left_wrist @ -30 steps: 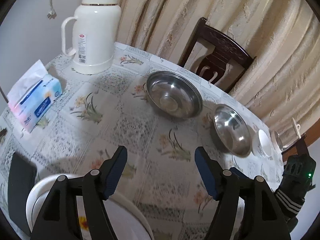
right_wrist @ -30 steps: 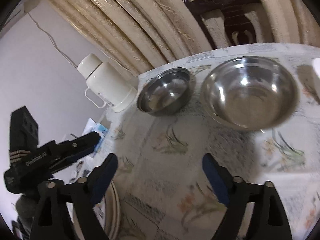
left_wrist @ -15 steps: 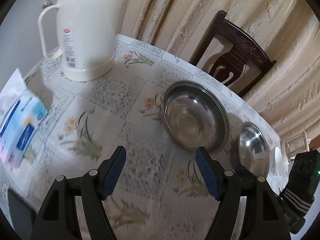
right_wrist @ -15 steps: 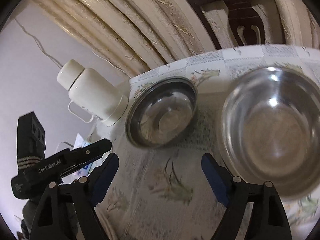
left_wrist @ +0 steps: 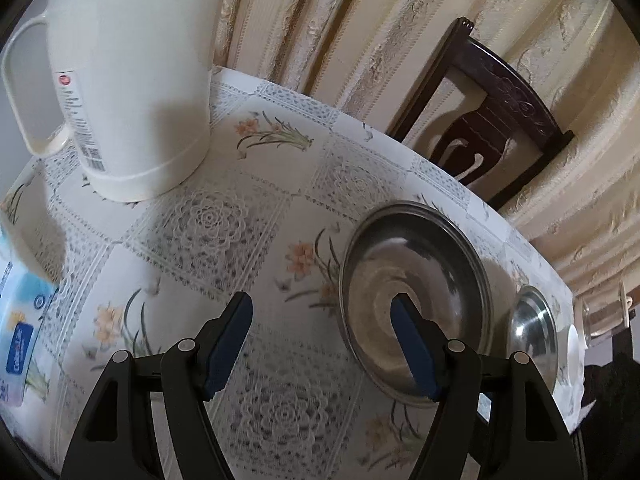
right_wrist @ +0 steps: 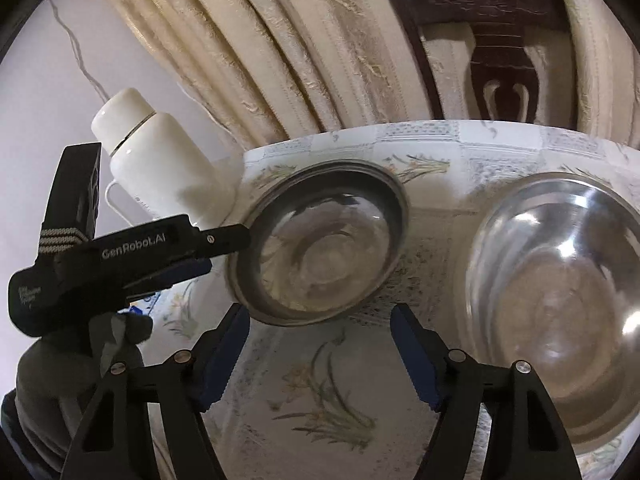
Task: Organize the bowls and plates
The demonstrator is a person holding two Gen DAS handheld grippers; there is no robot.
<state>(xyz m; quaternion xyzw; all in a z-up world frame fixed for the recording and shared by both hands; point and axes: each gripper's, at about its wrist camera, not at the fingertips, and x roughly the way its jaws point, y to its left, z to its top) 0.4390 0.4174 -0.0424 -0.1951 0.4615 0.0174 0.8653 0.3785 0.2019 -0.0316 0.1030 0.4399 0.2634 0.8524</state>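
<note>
Two steel bowls stand side by side on the flowered tablecloth. The duller one [left_wrist: 436, 280] [right_wrist: 320, 248] lies nearer the thermos, the shinier one [left_wrist: 534, 332] [right_wrist: 560, 300] to its right. My left gripper [left_wrist: 320, 320] is open, and its right finger reaches over that duller bowl's near rim while the left finger stays outside. In the right wrist view the left gripper [right_wrist: 224, 254] comes in from the left, touching or almost touching the bowl's left edge. My right gripper [right_wrist: 320, 328] is open and empty, just short of the gap between the two bowls.
A tall white thermos [left_wrist: 132, 80] [right_wrist: 160, 160] stands at the table's far left, with a tissue pack [left_wrist: 20, 320] nearer. A small white dish [left_wrist: 574, 352] sits beyond the shiny bowl. A dark wooden chair [left_wrist: 492, 120] [right_wrist: 500, 52] and curtains back the table. A gloved hand [right_wrist: 80, 360] holds the left gripper.
Both grippers have moved forward toward the steel bowls. The left one has left the white plates near the front edge and now straddles the duller bowl's rim.
</note>
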